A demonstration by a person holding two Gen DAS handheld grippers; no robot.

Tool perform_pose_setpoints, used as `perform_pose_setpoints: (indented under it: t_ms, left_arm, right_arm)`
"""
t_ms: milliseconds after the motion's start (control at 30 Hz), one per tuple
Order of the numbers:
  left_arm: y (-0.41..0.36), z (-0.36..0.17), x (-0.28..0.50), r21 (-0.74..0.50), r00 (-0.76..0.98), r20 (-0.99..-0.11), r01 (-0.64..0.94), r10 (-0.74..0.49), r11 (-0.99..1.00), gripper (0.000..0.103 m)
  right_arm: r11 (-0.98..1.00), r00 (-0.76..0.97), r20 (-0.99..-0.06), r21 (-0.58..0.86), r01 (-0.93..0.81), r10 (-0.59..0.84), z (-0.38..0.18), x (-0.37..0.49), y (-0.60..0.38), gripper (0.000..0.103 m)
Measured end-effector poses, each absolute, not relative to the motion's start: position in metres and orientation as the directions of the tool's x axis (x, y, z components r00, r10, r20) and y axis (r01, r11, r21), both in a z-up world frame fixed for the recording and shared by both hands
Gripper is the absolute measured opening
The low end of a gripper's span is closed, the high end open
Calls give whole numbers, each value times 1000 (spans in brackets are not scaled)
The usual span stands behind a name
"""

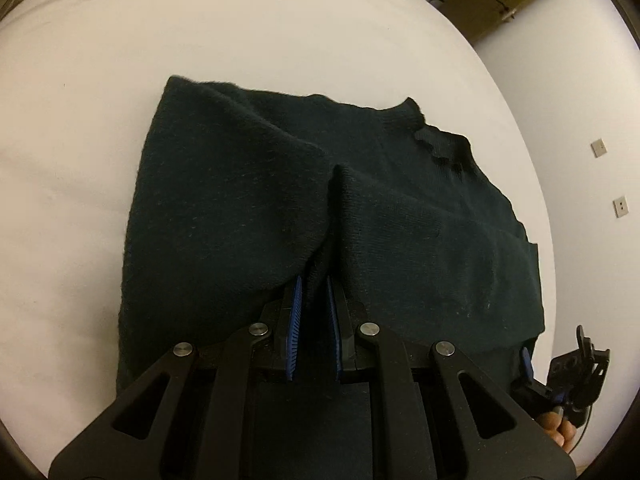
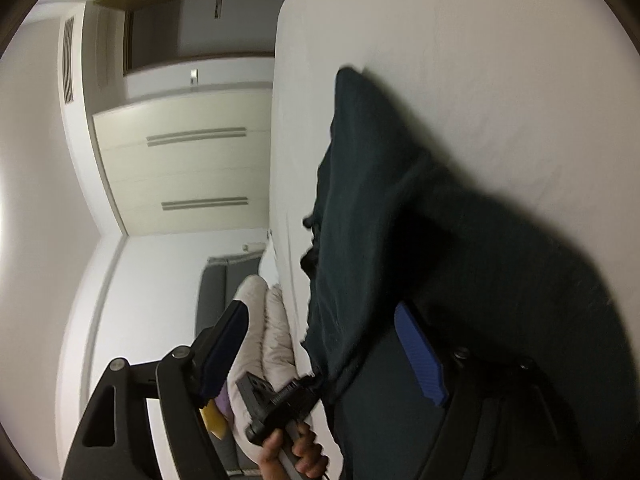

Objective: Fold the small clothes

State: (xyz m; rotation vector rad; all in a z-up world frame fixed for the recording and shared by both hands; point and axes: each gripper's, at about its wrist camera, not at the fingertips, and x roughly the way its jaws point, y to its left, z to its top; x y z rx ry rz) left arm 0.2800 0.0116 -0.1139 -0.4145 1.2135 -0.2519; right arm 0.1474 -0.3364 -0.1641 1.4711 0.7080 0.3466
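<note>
Dark green knit, a sweater (image 1: 320, 208), lies spread on a white bed (image 1: 80, 140), and everything else sits around it. At the sweater's left and far sides only bare sheet shows. At its near edge the left gripper (image 1: 313, 292) points steeply down, its blue pads (image 1: 295, 320) drawn close together and pinching a raised ridge of the knit that runs away from the jaws toward the sweater's middle. Right of the sweater, past the bed edge, a white wall carries two small sockets (image 1: 599, 147). At the sweater's near right corner, the right gripper (image 2: 332, 336) stands with its jaws wide apart: one blue pad (image 2: 420, 356) lies against the cloth, the other finger (image 2: 224, 344) hangs free beside the bed, pressing nothing. In the right wrist view a hand (image 2: 292, 452) grips the left gripper's handle beside the sweater's edge, with a cupboard (image 2: 192, 168) beyond the bed.
</note>
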Motion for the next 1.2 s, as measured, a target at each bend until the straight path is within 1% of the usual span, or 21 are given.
perform_pose_setpoints:
  t_ms: [67,133,300,400,433,500,567,600,633,667,700,733,767,833,867,900,967,1033,1100,1167,1200]
  left_arm:
    - [4,-115,282,-417,323,-862,-9,-392,909,12]
    - [8,-118,285,-420,313,-865,-20,-393,907,12]
    - [10,-120,281,-460,298,-853,-42,-428,887,12]
    - [21,-123,279,-514,301,-829,-81,-471,854,12]
    - [22,-125,278,-517,300,-828,-80,-474,852,12]
    - [23,-125,277,-518,300,-828,-84,-475,851,12]
    - [24,-121,276,-535,307,-818,-92,-487,840,12]
    - [26,-120,275,-544,313,-811,-91,-494,834,12]
    - [27,-120,275,-559,324,-799,-91,-506,824,13]
    - [28,-120,274,-571,325,-792,-94,-517,816,16]
    - [30,-123,274,-589,325,-781,-99,-534,802,19]
    - [32,-125,273,-606,328,-770,-104,-548,789,19]
    - [34,-125,272,-622,335,-757,-106,-561,776,19]
    - [43,-126,268,-676,366,-710,-112,-602,728,19]
    - [48,-126,266,-687,383,-698,-116,-606,718,20]
    - [53,-128,266,-683,394,-700,-127,-595,719,23]
    - [61,-135,267,-671,404,-709,-135,-578,729,25]
    - [69,-143,270,-701,419,-679,-128,-603,701,25]
    - [75,-145,269,-721,431,-662,-142,-613,678,25]
    - [77,-136,266,-680,451,-689,-130,-568,722,25]
    - [77,-134,266,-672,453,-693,-124,-561,730,25]
  right_arm:
    - [112,726,-224,973,200,650,-162,150,-322,80]
    - [128,706,-234,971,201,668,-160,152,-309,80]
    - [160,676,-269,962,221,686,-162,160,-291,80]
    - [166,678,-273,961,220,683,-161,168,-287,80]
    - [187,678,-294,955,228,673,-159,172,-286,79]
    - [219,673,-344,938,267,654,-158,180,-284,76]
    - [264,664,-392,920,290,637,-158,188,-280,66]
    - [290,655,-427,904,314,624,-159,194,-277,64]
    - [297,651,-438,899,321,621,-160,196,-276,58]
    - [307,645,-446,895,323,620,-161,199,-274,52]
    - [315,643,-450,893,322,619,-160,199,-274,49]
    - [324,644,-447,894,309,621,-158,199,-274,41]
    - [327,651,-433,901,285,624,-154,198,-275,30]
    - [317,678,-404,913,257,614,-147,194,-284,19]
    - [309,696,-388,919,244,604,-143,191,-291,19]
    - [312,706,-384,920,238,595,-140,188,-298,19]
    - [334,680,-424,903,270,598,-148,185,-302,19]
    - [343,648,-474,880,329,595,-163,180,-302,19]
    - [310,643,-472,881,357,603,-175,171,-304,9]
    - [319,638,-482,876,361,600,-175,162,-303,8]
    - [328,631,-490,872,364,601,-173,160,-302,10]
